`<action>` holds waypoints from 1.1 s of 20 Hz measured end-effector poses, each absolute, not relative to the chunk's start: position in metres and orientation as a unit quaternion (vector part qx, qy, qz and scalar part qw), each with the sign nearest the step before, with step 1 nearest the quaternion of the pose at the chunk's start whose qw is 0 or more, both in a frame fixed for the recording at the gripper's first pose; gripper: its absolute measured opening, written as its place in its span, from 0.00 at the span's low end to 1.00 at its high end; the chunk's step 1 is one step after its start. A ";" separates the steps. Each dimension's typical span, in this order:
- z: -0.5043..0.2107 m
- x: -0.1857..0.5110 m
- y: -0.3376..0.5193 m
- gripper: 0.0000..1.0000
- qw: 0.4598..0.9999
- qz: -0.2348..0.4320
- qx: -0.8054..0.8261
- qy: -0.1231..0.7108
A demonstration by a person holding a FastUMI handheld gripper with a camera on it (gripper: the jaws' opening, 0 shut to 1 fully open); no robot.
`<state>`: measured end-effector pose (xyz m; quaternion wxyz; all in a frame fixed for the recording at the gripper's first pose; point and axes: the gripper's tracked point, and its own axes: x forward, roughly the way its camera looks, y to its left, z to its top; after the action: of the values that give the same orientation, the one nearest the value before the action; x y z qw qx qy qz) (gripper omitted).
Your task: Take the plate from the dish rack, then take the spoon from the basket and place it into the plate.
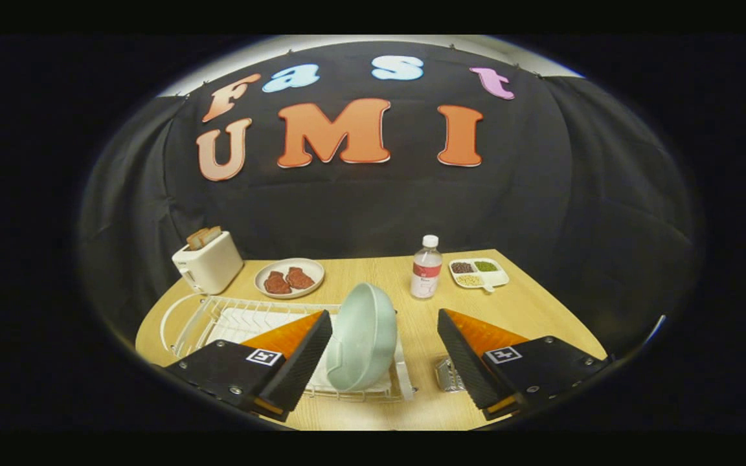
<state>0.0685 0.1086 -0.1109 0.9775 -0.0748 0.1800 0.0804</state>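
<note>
The gripper (384, 353) hangs above a light wooden table (528, 310) with its jaws spread wide apart and nothing clamped between them. Each finger is a black wedge with an orange upper face and a small square marker on its housing.

Between the two fingers, closer to the left one, a pale green plate (363, 336) stands on edge in a white wire dish rack (217, 314), tilted so that its hollow side faces the right finger. The left finger's tip sits just beside the plate's rim; whether it touches the plate cannot be told. The rack runs out to the left behind and under the left finger, with a white mat lying inside it.

Just inside the right finger, low against its inner face, a small silvery metal object (449, 375) lies on the table; it is partly hidden by the finger and too unclear to name. No spoon or basket can be made out with any certainty.

Beyond the fingers, past the plate, a clear plastic bottle (426, 267) with a white cap and a label stands upright. Further left, beyond the left finger, a round dish holding two brownish-red pieces of meat (289, 279) rests near a white toaster (208, 263) with bread slices sticking up from its slots. Beyond the right finger, near the table's far edge, sits a white divided tray (480, 274) with dark, green and pale grains in separate compartments.
</note>
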 end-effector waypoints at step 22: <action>-0.176 0.092 0.108 0.24 0.951 0.014 -0.038 0.308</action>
<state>0.0915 0.1079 -0.1755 0.9506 -0.0384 0.3078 0.0144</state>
